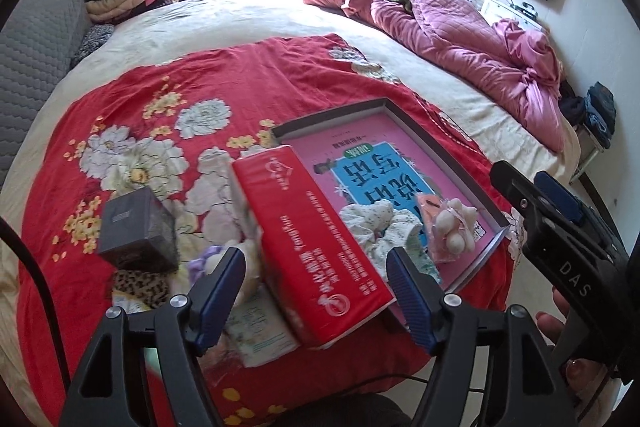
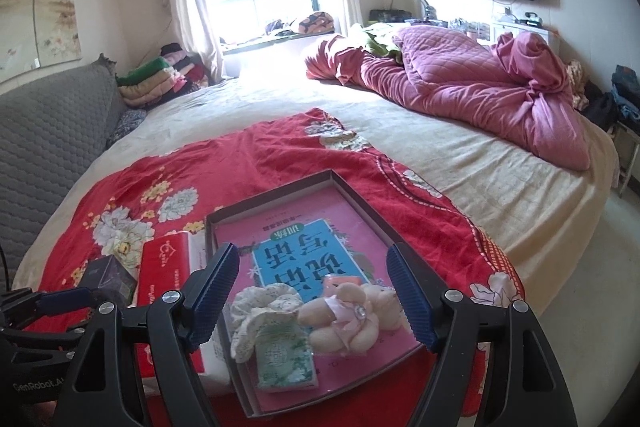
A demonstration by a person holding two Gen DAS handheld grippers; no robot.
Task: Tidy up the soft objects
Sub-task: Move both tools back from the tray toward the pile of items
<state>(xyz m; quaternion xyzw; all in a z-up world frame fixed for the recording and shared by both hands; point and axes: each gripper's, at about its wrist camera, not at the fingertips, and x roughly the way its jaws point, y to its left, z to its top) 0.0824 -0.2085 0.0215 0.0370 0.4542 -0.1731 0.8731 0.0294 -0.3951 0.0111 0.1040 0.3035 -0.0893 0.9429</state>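
On the bed, a red floral cloth point(image 1: 248, 75) carries everything. Far left on it sits a small dark box point(image 1: 136, 231), with a leopard-print piece point(image 1: 138, 285) just in front of it. Next comes a cluster of soft things: a purple scrunchie point(image 1: 204, 257) and a pale plush item point(image 1: 250, 267), half hidden by the left hand-held gripper point(image 1: 316, 291). Its jaws are spread, with nothing pinched; the red tissue pack point(image 1: 316, 247) lies between and beyond them, leaning on the edge of the shallow tray point(image 2: 224, 219). In the tray, over a pink book cover point(image 2: 304, 223), rest a white floral scrunchie point(image 2: 264, 307), a green-patterned sachet point(image 2: 284, 359) touching it, and a cream plush bear with a pink bow point(image 2: 352, 319) just to the right. The right hand-held gripper point(image 2: 316, 295) hovers above these, jaws wide apart and empty. Far right, a pink quilt point(image 2: 472, 87) lies bunched.
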